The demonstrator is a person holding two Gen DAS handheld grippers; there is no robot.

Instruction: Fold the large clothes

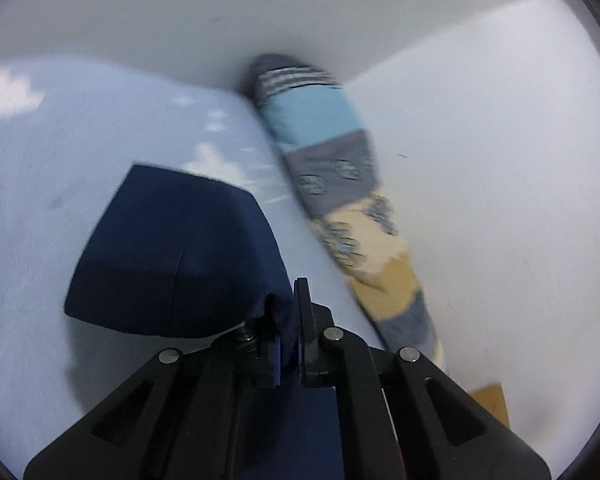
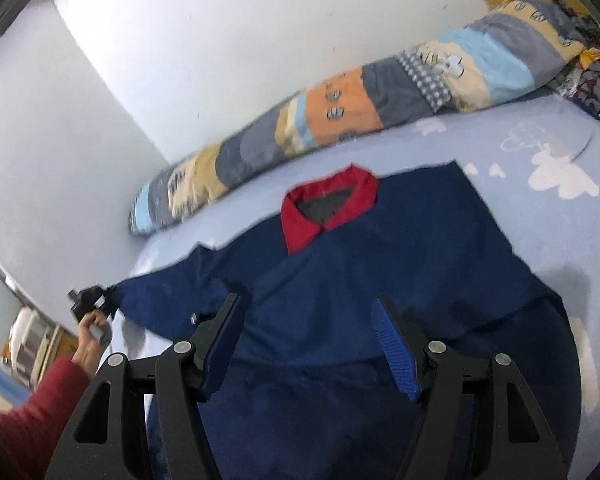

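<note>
Pinching the cuff of a navy sleeve (image 1: 172, 256), the left gripper (image 1: 288, 344) has its jaws clamped tight on the cloth, lifting it off the pale blue cloud-print sheet (image 1: 28, 208); a long patchwork bolster (image 1: 340, 176) lies along the white wall beyond. From the right wrist, the right gripper (image 2: 308, 344) hangs with jaws wide apart and empty above the navy garment (image 2: 380, 264), spread flat with its red collar (image 2: 300, 228) toward the bolster (image 2: 340, 108). At the left, a hand (image 2: 90, 336) in a red sleeve holds the other gripper.

My two views are evenly lit and soft, smeared by motion blur; the wall (image 1: 260, 8) looks washed out, and fisheye bending darkens the round edges.
</note>
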